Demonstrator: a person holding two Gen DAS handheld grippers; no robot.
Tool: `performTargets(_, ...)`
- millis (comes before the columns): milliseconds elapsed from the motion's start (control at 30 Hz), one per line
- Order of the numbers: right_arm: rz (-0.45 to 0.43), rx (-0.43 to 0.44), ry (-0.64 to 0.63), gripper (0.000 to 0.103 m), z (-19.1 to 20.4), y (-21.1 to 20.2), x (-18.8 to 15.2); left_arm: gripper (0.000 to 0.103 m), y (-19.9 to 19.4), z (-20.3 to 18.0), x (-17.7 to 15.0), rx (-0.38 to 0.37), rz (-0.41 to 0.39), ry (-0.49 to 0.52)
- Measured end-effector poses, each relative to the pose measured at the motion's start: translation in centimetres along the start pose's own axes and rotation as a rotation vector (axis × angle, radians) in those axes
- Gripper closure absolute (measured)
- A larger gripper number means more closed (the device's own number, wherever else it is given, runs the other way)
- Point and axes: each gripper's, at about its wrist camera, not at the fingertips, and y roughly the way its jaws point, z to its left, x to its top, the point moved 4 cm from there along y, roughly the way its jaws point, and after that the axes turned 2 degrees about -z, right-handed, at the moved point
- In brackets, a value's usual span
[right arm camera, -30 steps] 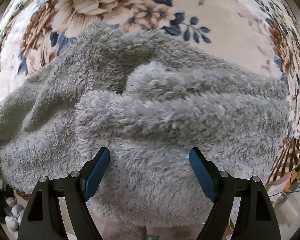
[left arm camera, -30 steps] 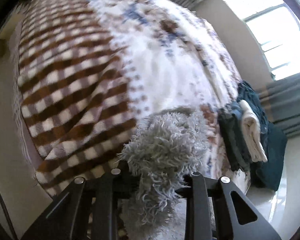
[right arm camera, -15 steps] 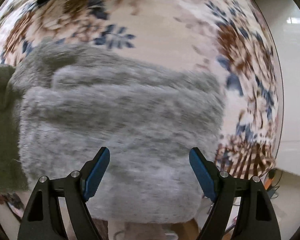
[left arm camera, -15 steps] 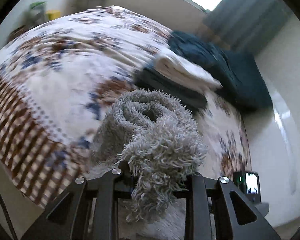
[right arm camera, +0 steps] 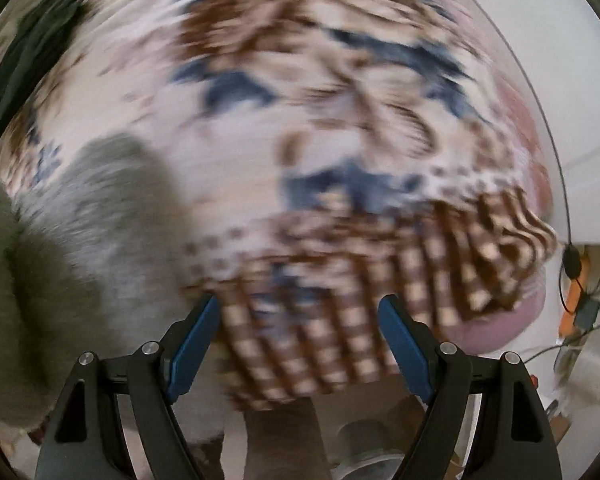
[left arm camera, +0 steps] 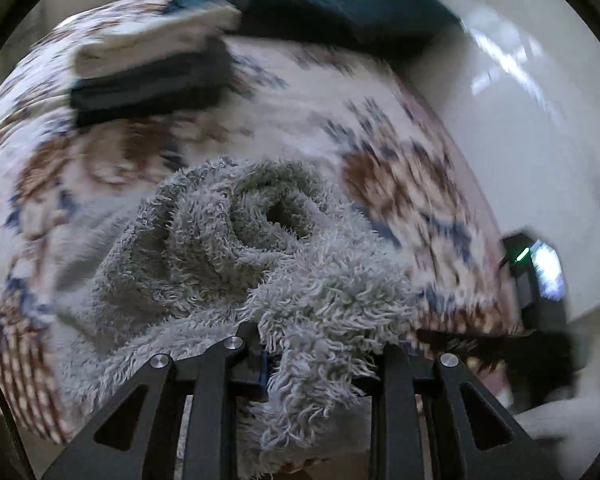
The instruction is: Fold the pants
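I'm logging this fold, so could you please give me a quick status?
Left gripper shut on grey fleece pants. Right gripper open, empty. Folded clothes pile on bed beyond.

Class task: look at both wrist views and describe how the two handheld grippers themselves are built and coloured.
Each gripper is a black frame of slotted, triangular-cutout links joined by round silver rivets. The right gripper has blue pads lining its fingers; the left gripper shows only a blue sliver.

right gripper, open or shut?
Open: the right gripper has its blue pads wide apart, only the bedspread between them.
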Motion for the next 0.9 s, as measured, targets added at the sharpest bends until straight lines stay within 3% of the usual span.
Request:
performTargets(167, -0.002, 0.030, 0.078, 0.019, -5.6, 0.4, 0.4, 0.079, 6.2, -4.5, -3.1, 0.065, 0.168, 0.121)
performTargets(233, -0.006, 0.071, 0.096, 0.019, -6.5, 0.2, 0.3, 0.073, 6.9, -4.6, -3.7, 0.082, 0.231, 0.095)
performTargets(333, -0.019, 0.180, 0.107, 0.016, -6.7, -0.8, 0.0, 0.038, 5.0, -4.5, -2.6, 0.055, 0.230, 0.049)
performTargets(367, -0.020, 0.209, 0.107, 0.013, -6.6, -1.1, -0.2, 0.017, 4.0, -4.5, -2.1, 0.034, 0.232, 0.043)
performTargets(400, -0.020, 0.231, 0.108, 0.013, -6.3, -1.5, -0.5, 0.010, 2.8, -4.4, -1.6, 0.022, 0.224, 0.033)
performTargets(533, -0.004, 0.345, 0.097, 0.013, -3.3, -3.5, -1.7, 0.010, -1.4, -3.0, -0.6, 0.014, 0.172, -0.010)
performTargets(600, 0.007, 0.418, 0.080, 0.013, -0.6, -4.3, -1.7, 0.010, -3.6, -0.3, 0.3, 0.038, 0.140, -0.088)
performTargets(733, 0.032, 0.558, 0.050, 0.013, 5.5, -5.3, -1.0, 0.010, -5.7, 7.7, 1.2, 0.295, 0.097, -0.165)
performTargets(800, 0.030, 0.600, 0.003, 0.013, 9.3, -5.6, -0.5, 0.010, -5.2, 12.5, 0.6, 0.422, 0.138, -0.198)
performTargets(900, 0.016, 0.605, -0.068, 0.013, 14.3, -5.7, 0.1, 0.010, -4.3, 17.0, -0.7, 0.495, 0.185, -0.237)
